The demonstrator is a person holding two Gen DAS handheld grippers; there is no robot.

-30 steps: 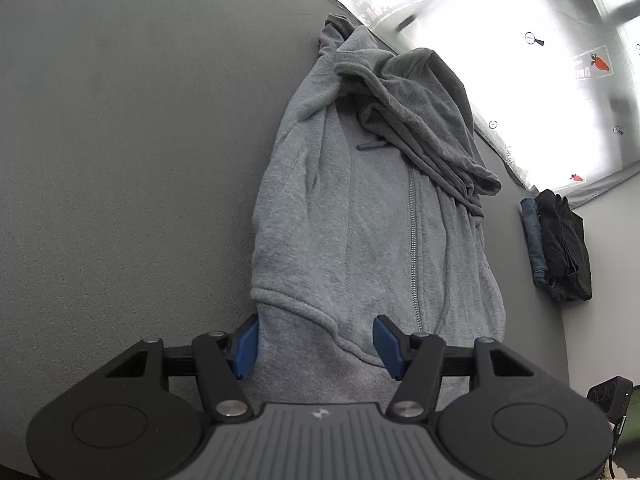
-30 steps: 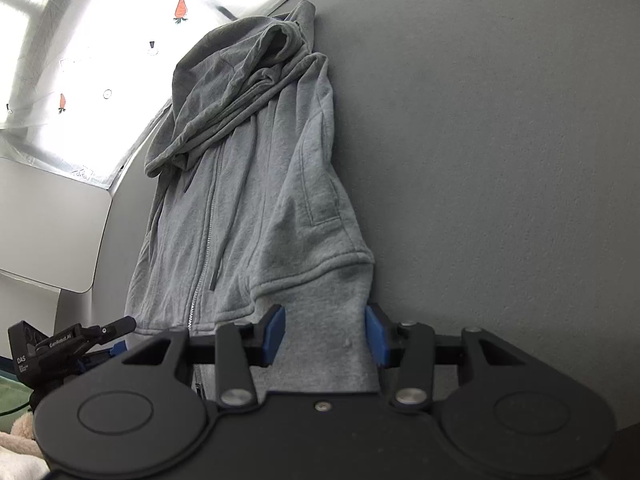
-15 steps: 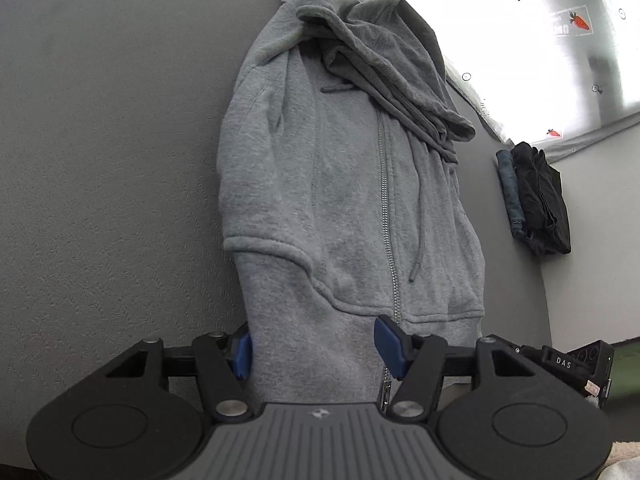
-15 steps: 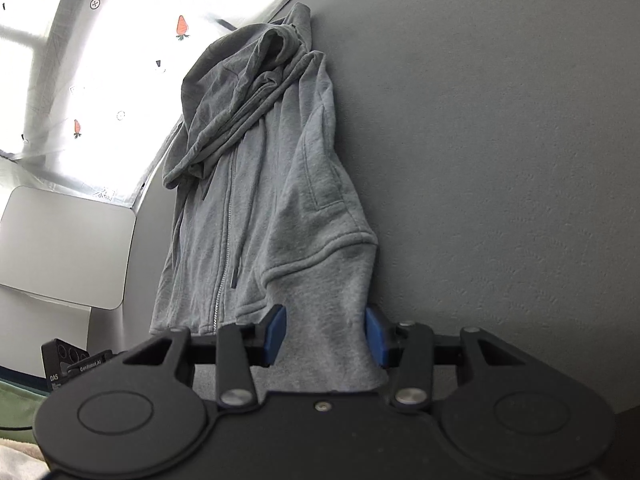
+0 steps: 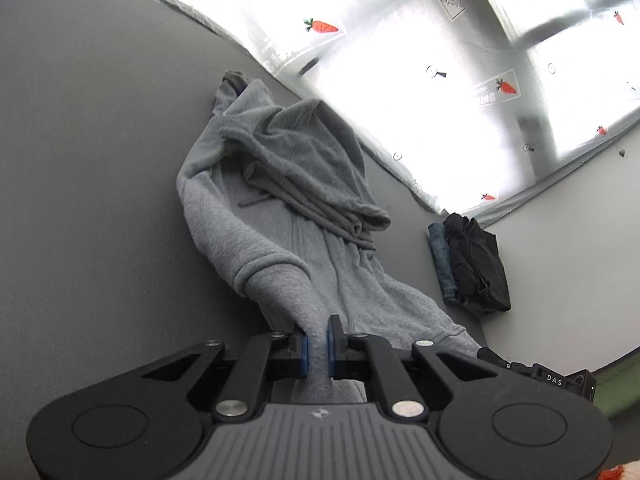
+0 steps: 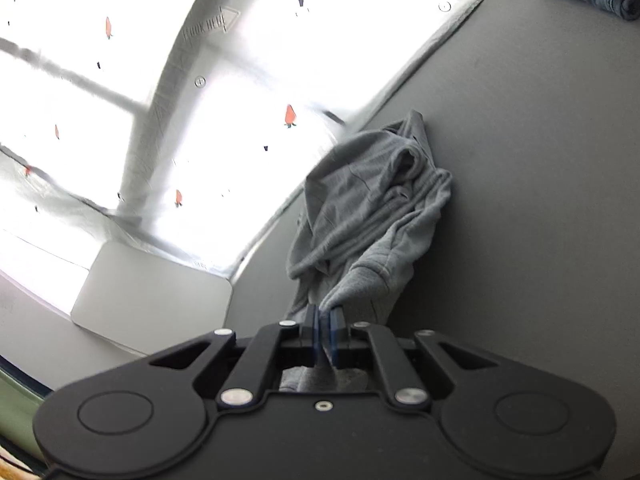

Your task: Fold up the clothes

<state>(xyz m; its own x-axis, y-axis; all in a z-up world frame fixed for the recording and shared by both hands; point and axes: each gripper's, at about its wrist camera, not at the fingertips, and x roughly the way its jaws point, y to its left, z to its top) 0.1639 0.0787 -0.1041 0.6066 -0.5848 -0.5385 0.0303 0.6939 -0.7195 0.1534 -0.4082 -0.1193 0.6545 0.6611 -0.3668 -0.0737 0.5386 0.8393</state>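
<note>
Each hand-held gripper, left (image 5: 318, 340) and right (image 6: 325, 326), clamped on hoodie (image 5: 288, 216) hem, hood end far.

Looked like a home room I worked in: grey mat surface (image 5: 100, 184), a bright window (image 6: 92, 80) covered with film printed with carrots (image 5: 323, 26), folded dark clothes (image 5: 476, 264) stacked by a plain white wall (image 5: 568, 248).

A grey table (image 5: 88, 200) carries a grey hoodie (image 5: 288, 216) and, near its far corner, seemingly folded dark clothes (image 5: 472, 264).
</note>
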